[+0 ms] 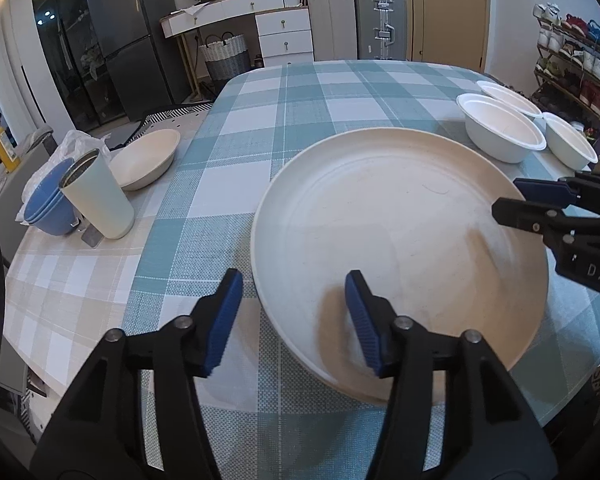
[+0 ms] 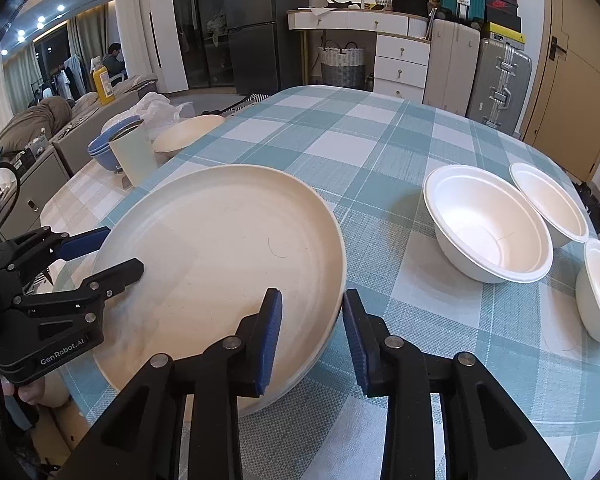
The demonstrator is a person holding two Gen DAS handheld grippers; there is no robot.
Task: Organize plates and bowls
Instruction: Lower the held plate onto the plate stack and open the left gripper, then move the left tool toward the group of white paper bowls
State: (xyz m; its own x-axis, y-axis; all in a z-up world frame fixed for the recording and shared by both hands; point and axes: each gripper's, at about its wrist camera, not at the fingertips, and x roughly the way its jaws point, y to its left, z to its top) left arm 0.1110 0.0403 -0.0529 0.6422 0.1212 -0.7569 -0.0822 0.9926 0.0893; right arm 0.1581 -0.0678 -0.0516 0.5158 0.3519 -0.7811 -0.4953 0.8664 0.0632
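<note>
We read the large round cream plate (image 1: 400, 240) as just set down flat on the blue-and-white checked tablecloth (image 1: 260, 92), near the front edge, to make a base with the three white foam bowls (image 2: 488, 224) waiting at its right. Our left gripper (image 1: 292, 320) tilts down over the plate's near-left rim, jaws partly open, rim between them but unpressed. Our right gripper (image 2: 312, 336) angles down likewise, straddling the near-right rim, holding nothing.

Left gripper (image 1: 294, 320) and right gripper (image 2: 312, 336): black frames, blue ribbed pads, silver pivot screws, white "GenRobot.AI" lettering.
</note>
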